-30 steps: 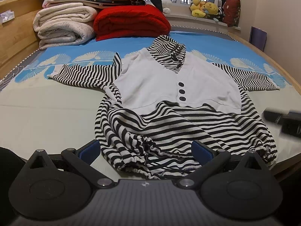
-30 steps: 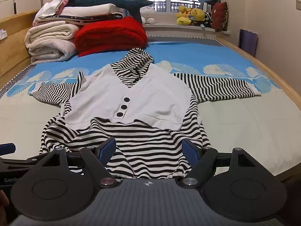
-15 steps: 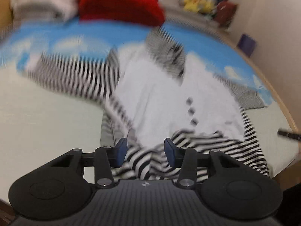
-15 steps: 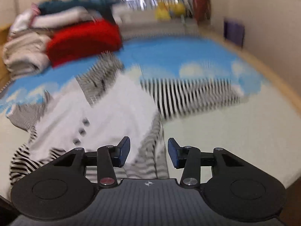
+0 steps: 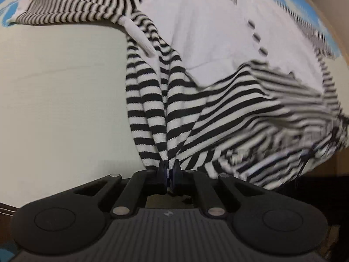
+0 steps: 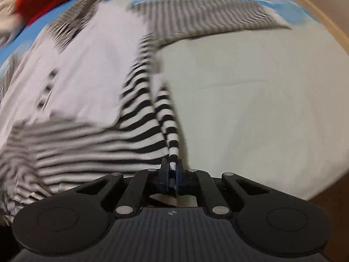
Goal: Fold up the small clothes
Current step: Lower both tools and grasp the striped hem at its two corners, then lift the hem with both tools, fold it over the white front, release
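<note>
Both hand-held grippers are clamped on the near hem of the striped top, one at each bottom corner, and that is the fact the coming fold turns on. The left hand-held gripper [image 5: 167, 173] has its jaws closed down to almost nothing, with a bunch of black-and-white striped cloth pinched between the blue pads; pleats fan up and away from the pinch toward the top's white front. The right hand-held gripper [image 6: 172, 171] is closed just as tightly on a narrower strip of the same striped hem. The top [image 5: 218, 43] lies face up on the bed [image 5: 61, 87], its hem at the near edge and its collar toward the far side, so its long axis runs straight away from both grippers. The left sleeve [image 5: 82, 6] stretches out toward the bed's left side, and the right sleeve [image 6: 207, 15] reaches toward the right side near the wooden bed frame [image 6: 327, 17]. The row of dark buttons [image 5: 257, 37] marks the centre line between the two grips. Neither hand is nearer than the other: each holds its own corner. As I judge it, the hem must be carried forward over the body toward the collar, both hands keeping level so the fold lands square.
</note>
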Demonstrator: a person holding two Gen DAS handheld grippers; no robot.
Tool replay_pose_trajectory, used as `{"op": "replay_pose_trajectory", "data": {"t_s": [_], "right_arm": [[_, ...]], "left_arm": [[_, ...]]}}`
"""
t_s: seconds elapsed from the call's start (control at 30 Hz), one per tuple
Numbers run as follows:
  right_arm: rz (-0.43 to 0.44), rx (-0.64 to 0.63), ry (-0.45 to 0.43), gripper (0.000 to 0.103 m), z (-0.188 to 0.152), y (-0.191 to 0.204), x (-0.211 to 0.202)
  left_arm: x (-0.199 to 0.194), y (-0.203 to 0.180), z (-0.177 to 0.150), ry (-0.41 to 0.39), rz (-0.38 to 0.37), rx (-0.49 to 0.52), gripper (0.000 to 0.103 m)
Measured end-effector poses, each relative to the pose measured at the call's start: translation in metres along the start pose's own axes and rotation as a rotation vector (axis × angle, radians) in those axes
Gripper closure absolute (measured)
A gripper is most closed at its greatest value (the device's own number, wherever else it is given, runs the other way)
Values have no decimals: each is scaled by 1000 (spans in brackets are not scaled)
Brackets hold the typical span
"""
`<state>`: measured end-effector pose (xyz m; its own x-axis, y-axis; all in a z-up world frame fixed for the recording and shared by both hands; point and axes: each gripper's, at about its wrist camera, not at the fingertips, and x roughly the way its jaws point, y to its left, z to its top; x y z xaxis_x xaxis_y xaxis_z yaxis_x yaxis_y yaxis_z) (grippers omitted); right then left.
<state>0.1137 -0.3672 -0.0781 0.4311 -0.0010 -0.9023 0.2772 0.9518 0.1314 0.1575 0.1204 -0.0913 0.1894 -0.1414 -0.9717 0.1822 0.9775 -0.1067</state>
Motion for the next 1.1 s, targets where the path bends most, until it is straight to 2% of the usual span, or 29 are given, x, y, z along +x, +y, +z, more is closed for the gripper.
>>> {"op": "replay_pose_trajectory", "data": {"t_s": [0.07,0.1,0.17,0.23,0.27,0.3,0.33,0.4,0.43,0.47,0.5,0.53,0.57,0.63,0.7,0.83,0.93,1.1], "right_arm": [[22,32,36,99,-2,-8,4],[12,15,38,98,-3,-7,5],[-1,-30,6,97,-3,2,-2],[34,-46,-71,94,-1,9,-20],[52,-65,-113,90,-1,14,-28],[66,-91,-164,80,-3,19,-38],[81,-117,-209,68,-5,25,-45],[132,-168,-231,62,-8,35,-48],[161,-202,-196,62,-8,42,-42],[170,-242,-122,62,-12,49,-30],[143,-276,-40,62,-15,54,-16],[85,-314,44,66,-21,58,-2],[34,-344,80,68,-25,60,7],[28,-364,27,67,-24,65,-3],[62,-342,-50,67,-19,65,-20],[77,-281,-151,65,-6,66,-40],[79,-250,-241,65,4,78,-52],[119,-219,-429,66,28,102,-85]], "left_arm": [[0,-6,0,12,5,46,95],[-4,-6,0,-3,11,52,88],[-25,-4,4,-116,19,30,80],[-49,-2,5,-253,-19,24,73],[-57,-3,5,-304,-40,25,73],[-61,-5,5,-331,-66,36,73],[-60,-9,6,-327,-86,55,73],[-46,-21,8,-256,-82,124,73],[-32,-27,7,-176,-39,165,73],[-14,-30,4,-71,31,184,74],[-5,-30,2,-21,77,189,75],[-6,-33,3,-35,81,200,75],[-16,-35,6,-74,54,204,74],[-38,-31,13,-173,-12,159,70],[-55,-26,14,-256,-31,115,63],[-72,-17,27,-372,37,34,63],[-83,-9,40,-462,49,-5,63],[-108,9,86,-582,124,42,62]]}}
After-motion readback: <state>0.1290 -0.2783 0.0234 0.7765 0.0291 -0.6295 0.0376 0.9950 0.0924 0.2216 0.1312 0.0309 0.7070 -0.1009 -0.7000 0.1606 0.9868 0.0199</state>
